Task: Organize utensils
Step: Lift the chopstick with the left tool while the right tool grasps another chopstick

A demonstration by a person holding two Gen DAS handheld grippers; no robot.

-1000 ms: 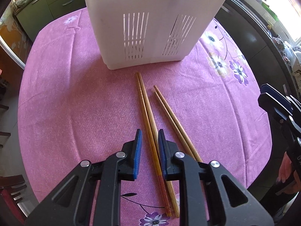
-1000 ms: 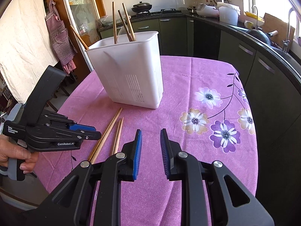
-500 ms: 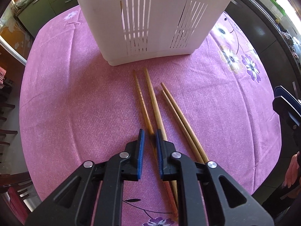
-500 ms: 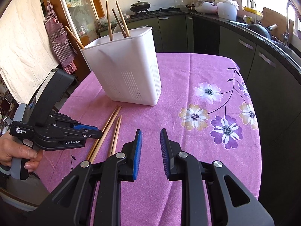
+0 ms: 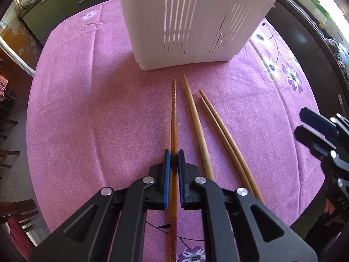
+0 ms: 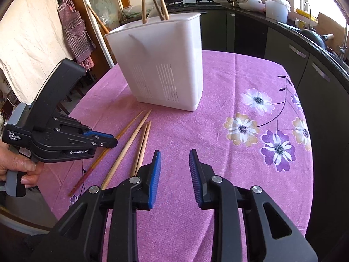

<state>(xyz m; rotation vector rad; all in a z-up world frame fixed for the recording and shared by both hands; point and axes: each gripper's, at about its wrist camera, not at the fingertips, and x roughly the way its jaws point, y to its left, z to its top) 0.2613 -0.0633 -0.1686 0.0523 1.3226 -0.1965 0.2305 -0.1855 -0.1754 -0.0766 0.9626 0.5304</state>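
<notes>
Your left tool (image 5: 174,152) is clamped on the dark ridged chopstick (image 5: 174,113); both blue pads press its shaft partway along, and the stick runs straight ahead between the fingers, its ridged tip pointing toward the white utensil holder (image 5: 196,19). In the right wrist view the same tool (image 6: 113,140) angles down over that stick, whose reddish end (image 6: 80,181) lies on the cloth near the bench edge, with your hand (image 6: 15,166) wrapped around the grip.

Just right of the held stick lies a pale chopstick (image 5: 196,120), apart from it and fanning slightly outward. Further right, a pair of chopsticks (image 5: 224,135) lies side by side, touching along most of their length.

Your right tool (image 6: 174,152) hovers over bare purple cloth, its jaws opening with nothing between them; the loose chopsticks sit just to its left.

The holder stands upright on the floral tablecloth (image 6: 240,100) beyond the chopstick tips, and three chopsticks (image 6: 152,2) already lean out of its top.
</notes>
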